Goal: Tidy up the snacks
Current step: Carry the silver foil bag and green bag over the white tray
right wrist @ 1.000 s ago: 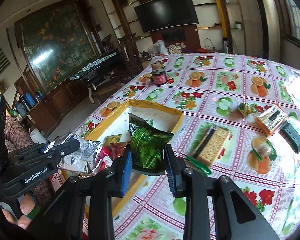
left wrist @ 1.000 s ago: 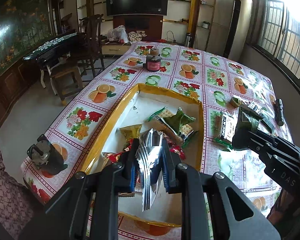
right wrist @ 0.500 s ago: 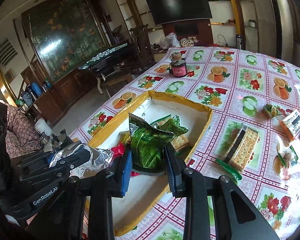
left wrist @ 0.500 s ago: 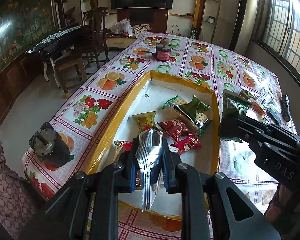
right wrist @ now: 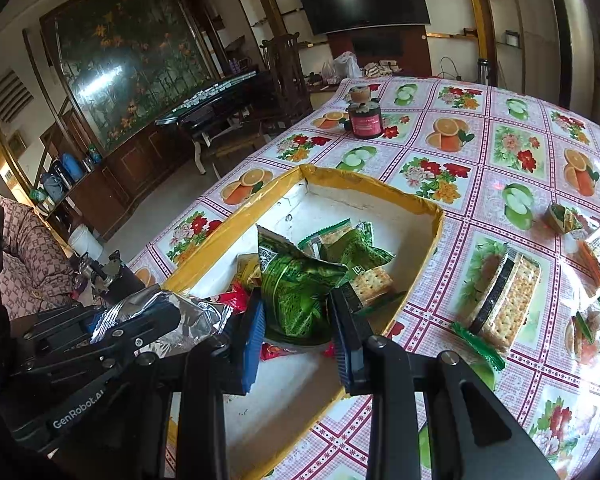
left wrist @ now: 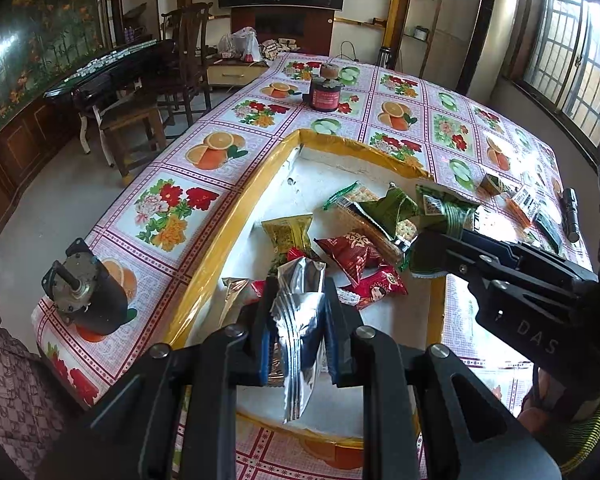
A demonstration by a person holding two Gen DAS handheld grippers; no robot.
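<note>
A yellow-rimmed white box [left wrist: 260, 184] [right wrist: 380, 188] lies on the flowered tablecloth and holds several snack packets, red [left wrist: 352, 252], green [left wrist: 384, 208] and gold [left wrist: 286, 232]. My left gripper [left wrist: 298, 316] is shut on a silver foil packet [left wrist: 300, 320] and holds it over the box's near end; the packet also shows in the right wrist view [right wrist: 168, 316]. My right gripper [right wrist: 298, 316] is shut on a green snack bag [right wrist: 296, 284] and holds it above the box; the bag shows in the left wrist view [left wrist: 440, 212] over the box's right rim.
Loose cracker packs [right wrist: 504, 296] and small packets [right wrist: 562, 216] lie on the table right of the box. A dark jar [left wrist: 325, 94] stands beyond the box. A metal motor [left wrist: 84, 288] sits at the table's near left corner. A black flashlight [left wrist: 570, 212] lies far right.
Both grippers have moved forward and lower over the box with their packets still held. The green bag has come from beside the box to above its right side.
</note>
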